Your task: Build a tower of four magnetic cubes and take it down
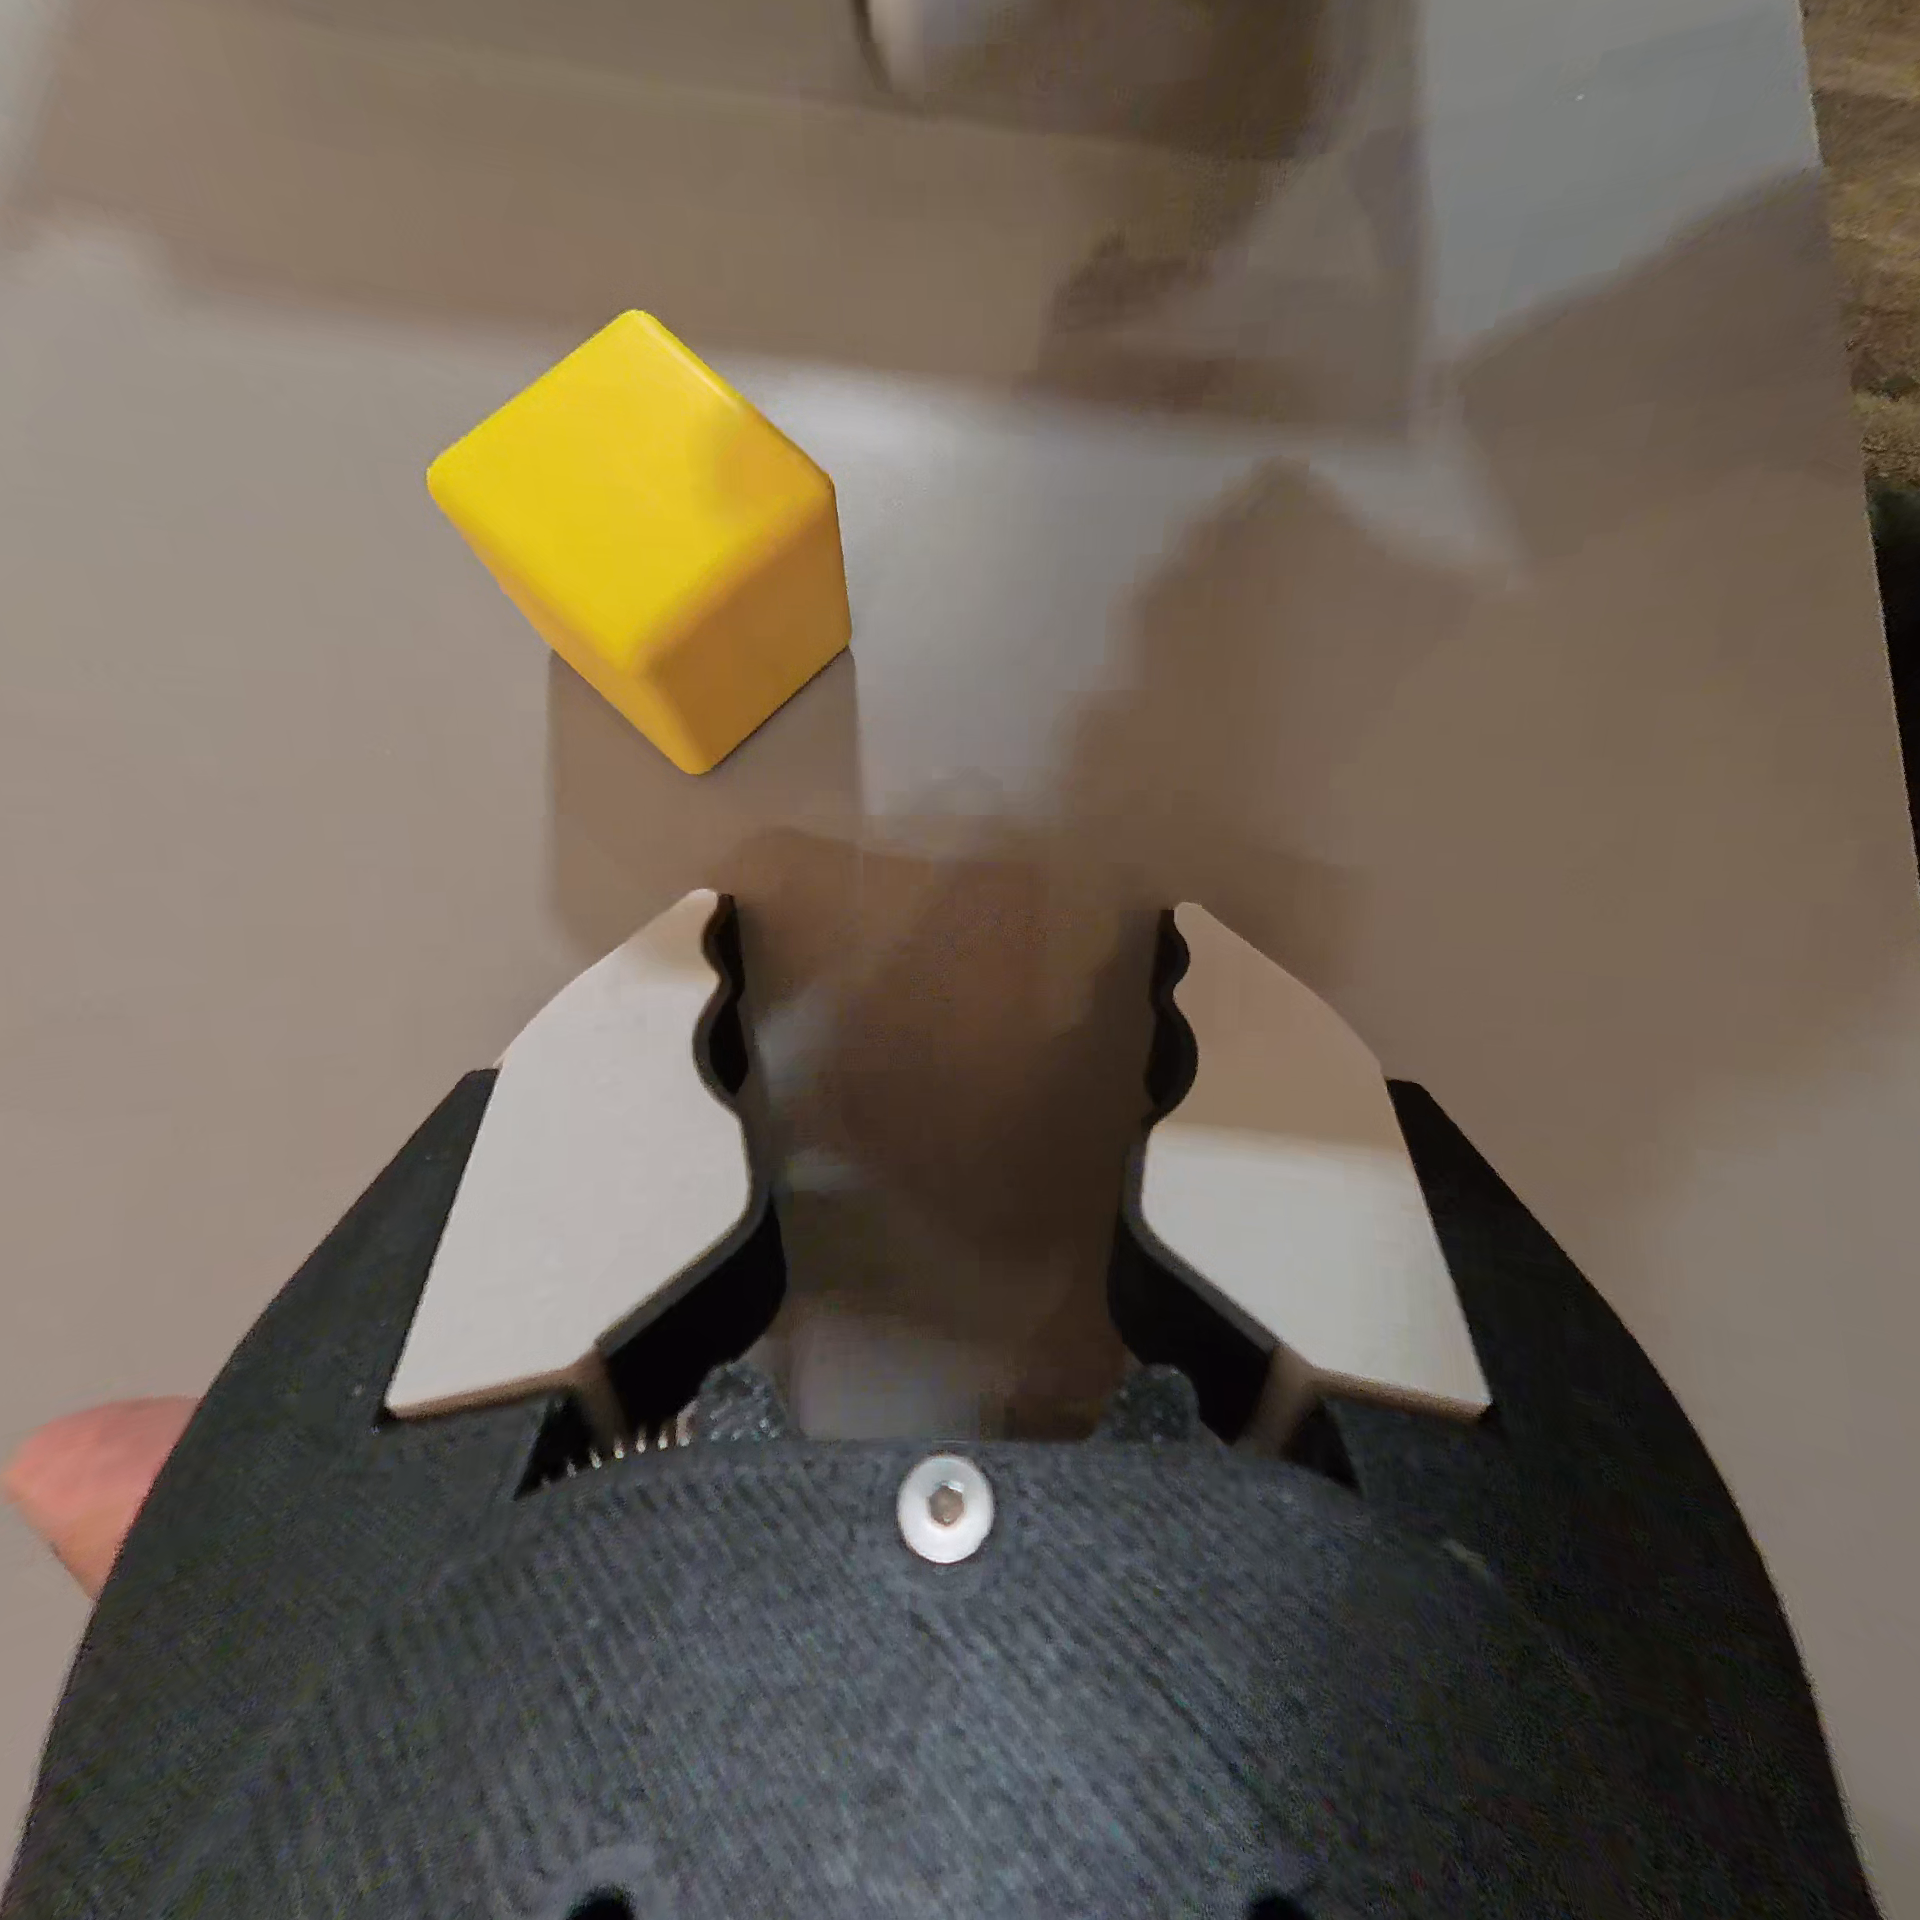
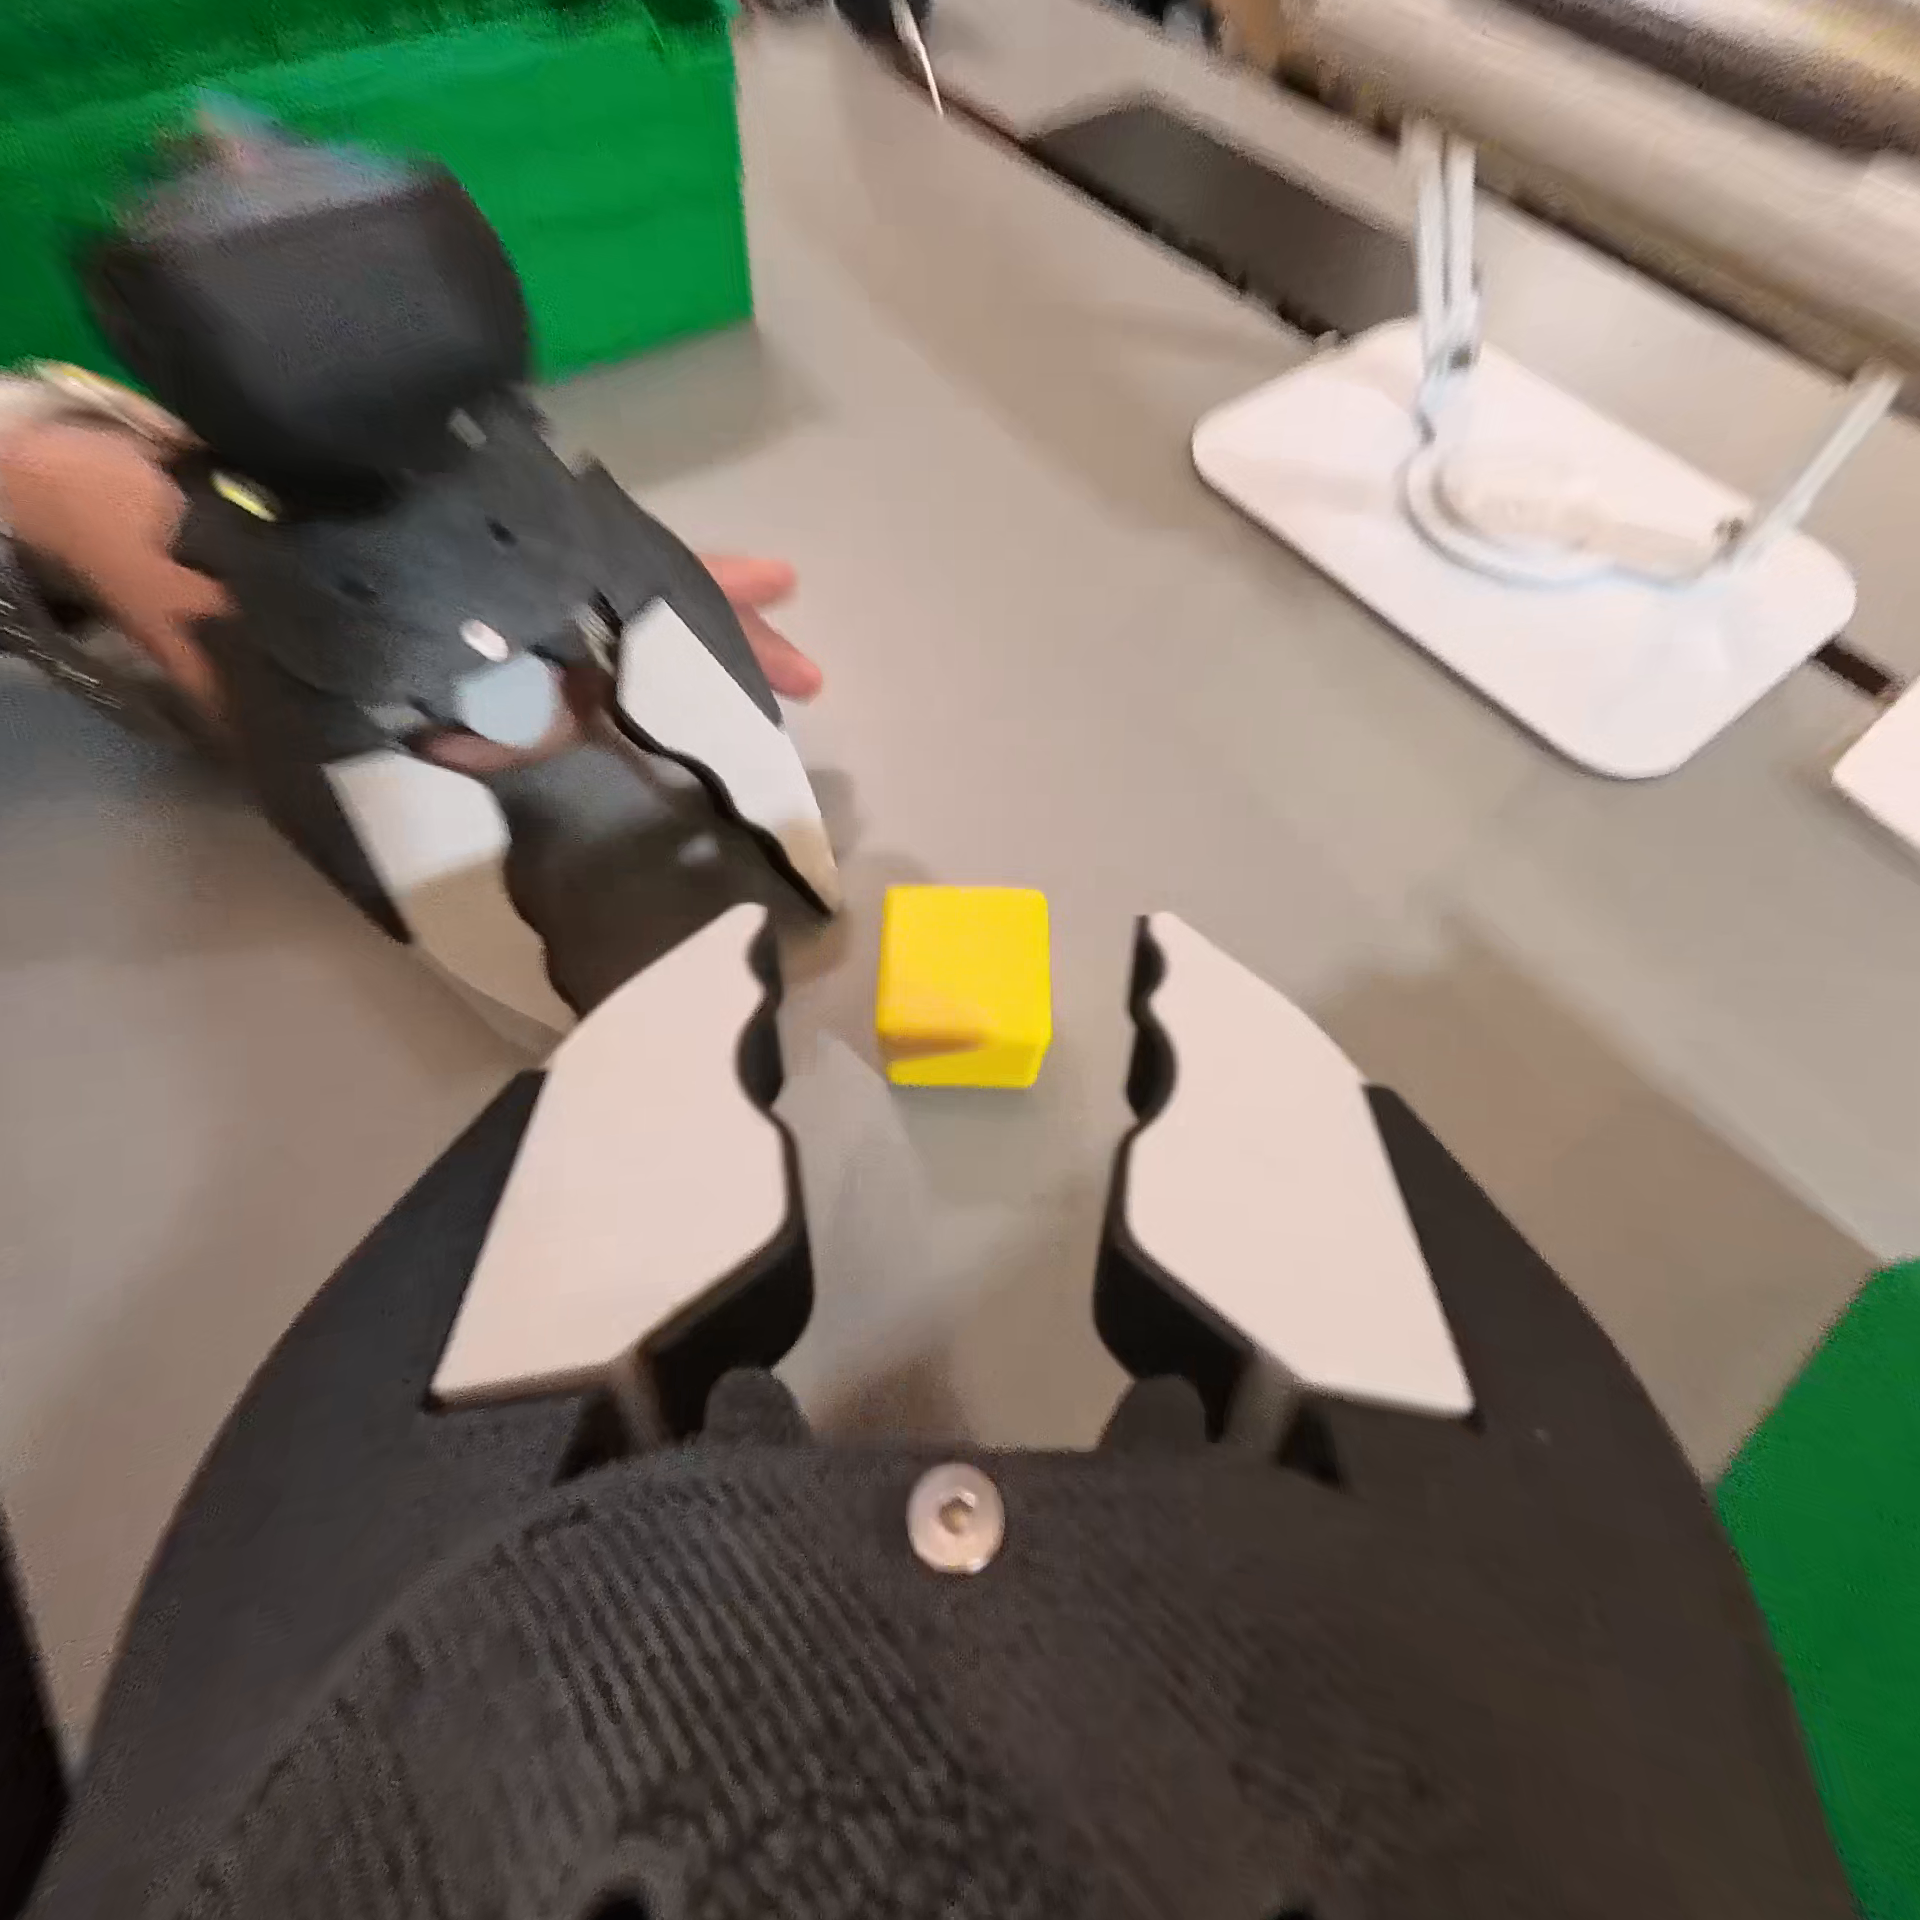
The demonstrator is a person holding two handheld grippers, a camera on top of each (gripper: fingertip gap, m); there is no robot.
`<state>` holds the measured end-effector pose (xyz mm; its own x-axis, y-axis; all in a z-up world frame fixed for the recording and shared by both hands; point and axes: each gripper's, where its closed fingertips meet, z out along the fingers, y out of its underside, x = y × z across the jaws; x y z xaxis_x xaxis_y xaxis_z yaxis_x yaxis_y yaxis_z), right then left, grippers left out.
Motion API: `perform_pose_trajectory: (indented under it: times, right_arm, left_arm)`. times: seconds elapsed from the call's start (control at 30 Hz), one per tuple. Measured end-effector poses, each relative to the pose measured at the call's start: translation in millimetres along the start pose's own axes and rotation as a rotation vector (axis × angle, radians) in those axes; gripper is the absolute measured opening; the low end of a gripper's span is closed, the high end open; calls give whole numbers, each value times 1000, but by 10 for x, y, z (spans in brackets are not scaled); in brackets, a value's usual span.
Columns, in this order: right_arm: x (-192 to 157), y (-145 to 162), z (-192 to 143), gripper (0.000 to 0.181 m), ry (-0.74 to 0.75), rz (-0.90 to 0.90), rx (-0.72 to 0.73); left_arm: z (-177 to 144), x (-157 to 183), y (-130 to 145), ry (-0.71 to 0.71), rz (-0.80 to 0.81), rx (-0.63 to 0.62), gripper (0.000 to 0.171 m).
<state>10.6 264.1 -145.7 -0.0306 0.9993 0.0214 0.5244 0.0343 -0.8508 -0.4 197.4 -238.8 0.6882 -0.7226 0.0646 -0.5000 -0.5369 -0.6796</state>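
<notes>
A yellow cube rests on the grey table. In the left wrist view it lies ahead and to the left of my left gripper, which is open and empty, apart from the cube. In the right wrist view the cube sits on the table just ahead of my right gripper, in line with the gap between the open, empty fingers. The left gripper also shows there at the left, held by a hand, its near fingertip close to the cube's left side.
A white flat stand base with a metal bracket stands at the back right. Green cloth hangs at the back left and a green patch shows at the right edge. The table's right edge borders a darker floor. Across from one pair of fingers to the other is roughly 11 centimetres. It is some 25 centimetres from my right tips to the white flat stand base.
</notes>
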Motion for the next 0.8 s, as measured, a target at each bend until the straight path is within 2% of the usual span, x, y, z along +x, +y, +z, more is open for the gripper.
perform_pose_trajectory:
  times: [0.07,0.17,0.27,0.3,0.33,0.43,0.57,0.67,0.73,0.8]
  right_arm:
    - [42,208,169,72,78,-25,-98]
    - [-5,442,394,77,134,-75,-165]
    - [57,595,519,70,209,-130,-208]
    - [79,612,529,58,225,-150,-213]
    - [76,597,526,53,225,-168,-200]
    - [29,433,457,51,194,-166,-129]
    - [1,-3,160,51,165,-129,0]
    - [79,-316,-254,51,191,-114,57]
    - [221,-424,-605,51,243,-108,44]
    - [435,-381,-1006,51,327,-71,-21]
  left_arm:
    - [3,-1,2,-5,4,-2,75]
    - [3,-2,2,-6,4,-2,75]
    - [4,-1,3,-7,6,-3,75]
    - [4,-1,3,-8,7,-4,75]
    - [4,-1,3,-8,8,-4,75]
    - [3,-1,2,-6,5,-3,76]
    - [2,-3,1,-4,2,-1,76]
    - [4,-4,3,-9,6,-3,75]
    - [4,-5,3,-12,8,-4,75]
    - [3,-5,2,-10,5,-3,75]
